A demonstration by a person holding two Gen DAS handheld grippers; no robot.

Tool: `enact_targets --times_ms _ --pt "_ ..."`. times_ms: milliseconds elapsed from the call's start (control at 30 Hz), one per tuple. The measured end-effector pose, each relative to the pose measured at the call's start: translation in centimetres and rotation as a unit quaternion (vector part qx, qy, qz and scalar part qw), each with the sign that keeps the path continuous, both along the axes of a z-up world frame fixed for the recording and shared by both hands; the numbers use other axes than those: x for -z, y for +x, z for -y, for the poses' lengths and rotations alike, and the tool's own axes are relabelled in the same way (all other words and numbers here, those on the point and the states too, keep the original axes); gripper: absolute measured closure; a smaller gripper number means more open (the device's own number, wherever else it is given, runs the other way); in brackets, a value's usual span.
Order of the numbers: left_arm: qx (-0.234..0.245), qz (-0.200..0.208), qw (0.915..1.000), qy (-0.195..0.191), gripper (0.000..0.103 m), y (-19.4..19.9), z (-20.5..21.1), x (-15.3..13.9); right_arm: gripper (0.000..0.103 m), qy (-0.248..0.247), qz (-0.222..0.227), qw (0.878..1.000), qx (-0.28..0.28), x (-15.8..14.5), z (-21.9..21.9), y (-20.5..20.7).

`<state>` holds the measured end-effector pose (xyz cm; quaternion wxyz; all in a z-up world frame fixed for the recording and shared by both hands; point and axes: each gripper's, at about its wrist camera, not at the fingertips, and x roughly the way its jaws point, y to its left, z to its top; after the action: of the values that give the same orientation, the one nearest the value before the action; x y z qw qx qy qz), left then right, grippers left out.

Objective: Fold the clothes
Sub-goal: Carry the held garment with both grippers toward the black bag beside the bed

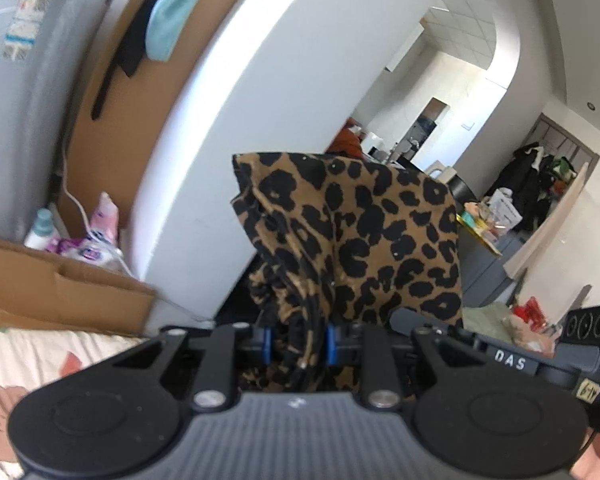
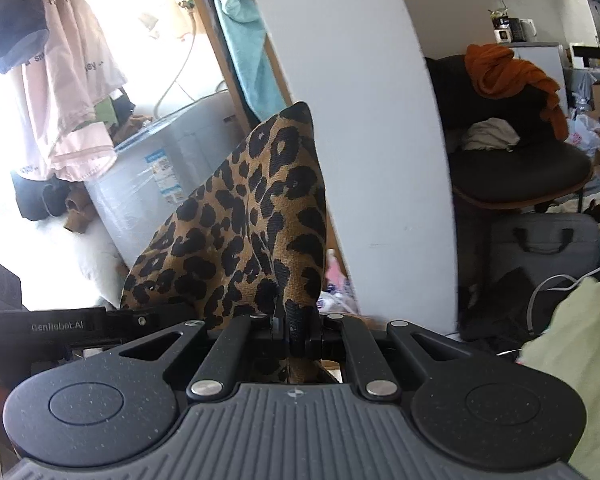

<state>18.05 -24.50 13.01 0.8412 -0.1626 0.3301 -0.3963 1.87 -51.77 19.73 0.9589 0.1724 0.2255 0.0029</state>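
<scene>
A leopard-print garment (image 1: 364, 240), brown with black spots, is held up in the air by both grippers. In the left wrist view my left gripper (image 1: 298, 344) is shut on a bunched fold of it, and the cloth stands up in front of the camera. In the right wrist view my right gripper (image 2: 296, 330) is shut on another part of the same leopard-print garment (image 2: 252, 224), which rises to a pointed corner. The other gripper's body (image 1: 540, 356) shows at the right edge of the left wrist view.
A wide white pillar (image 1: 228, 92) rises straight ahead. Cardboard boxes (image 1: 60, 292) and a plastic-wrapped appliance (image 2: 156, 184) stand left of it. A dark chair (image 2: 516, 168) carries an orange cloth (image 2: 508, 72). A patterned bed sheet (image 1: 24, 364) lies below, a pale green cloth (image 2: 580, 344) at right.
</scene>
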Motion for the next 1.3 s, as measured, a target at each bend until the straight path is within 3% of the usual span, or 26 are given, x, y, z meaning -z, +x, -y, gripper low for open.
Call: enact_targets --times_ms 267,633,867,1300 --pt "0.007 -0.021 0.9997 -0.013 0.078 0.8 4.0 2.8 0.098 -0.018 -0.019 1.000 0.015 0.5 4.1 0.0" --pt "0.002 -0.049 0.9987 -0.013 0.078 3.7 9.1 6.5 0.098 -0.018 -0.043 0.999 0.022 3.5 10.0 4.0" --pt "0.002 -0.068 0.9977 0.007 0.078 5.6 11.7 10.4 0.098 -0.015 -0.066 0.997 0.030 8.1 12.8 6.8" --pt "0.018 -0.117 0.9923 0.035 0.078 9.2 13.5 22.2 0.098 0.005 -0.114 0.993 0.035 21.9 14.7 9.9"
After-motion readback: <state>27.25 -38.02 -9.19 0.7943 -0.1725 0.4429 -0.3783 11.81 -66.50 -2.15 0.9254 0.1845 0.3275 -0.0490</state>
